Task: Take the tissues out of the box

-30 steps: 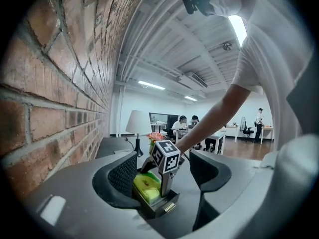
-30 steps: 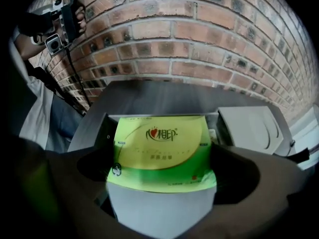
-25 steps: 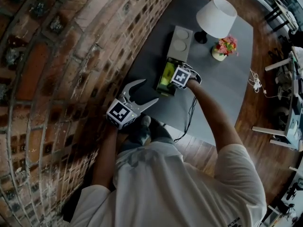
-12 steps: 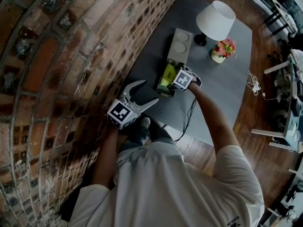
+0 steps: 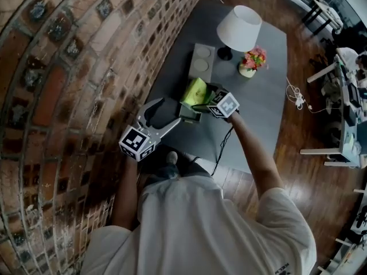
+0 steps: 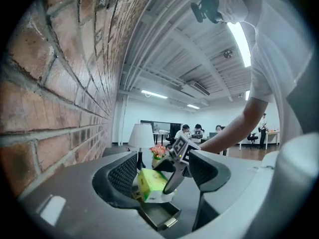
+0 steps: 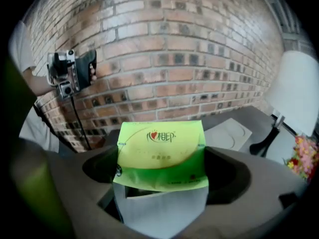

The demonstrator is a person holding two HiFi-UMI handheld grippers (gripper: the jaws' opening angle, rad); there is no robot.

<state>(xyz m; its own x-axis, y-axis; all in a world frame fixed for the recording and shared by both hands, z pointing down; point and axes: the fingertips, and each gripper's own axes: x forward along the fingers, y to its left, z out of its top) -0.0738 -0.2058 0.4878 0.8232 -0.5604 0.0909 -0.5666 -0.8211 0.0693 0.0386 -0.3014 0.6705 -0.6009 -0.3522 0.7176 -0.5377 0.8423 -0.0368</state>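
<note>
A green tissue pack (image 5: 194, 90) with a white lower part hangs tilted above the dark open box (image 5: 188, 114) on the grey table. My right gripper (image 5: 199, 99) has the pack (image 7: 160, 153) between its jaws, which are closing on it, pads against its sides. In the left gripper view the pack (image 6: 151, 183) is clear of the box (image 6: 157, 214). My left gripper (image 5: 163, 112) stands open near the table's near corner, beside the brick wall, with nothing between its fingers; through its jaws (image 6: 164, 176) I see the right gripper and the pack.
A flat grey lid (image 5: 199, 62) with two round marks lies behind the box. A white lamp (image 5: 238, 27) and a small pot of flowers (image 5: 252, 61) stand further back. A black cable (image 5: 224, 146) runs off the table's near edge. The brick wall (image 5: 63, 67) borders the left.
The right gripper, which was down in the box over the green pack, has risen with the pack in its jaws. The left gripper has stayed open and almost still.
</note>
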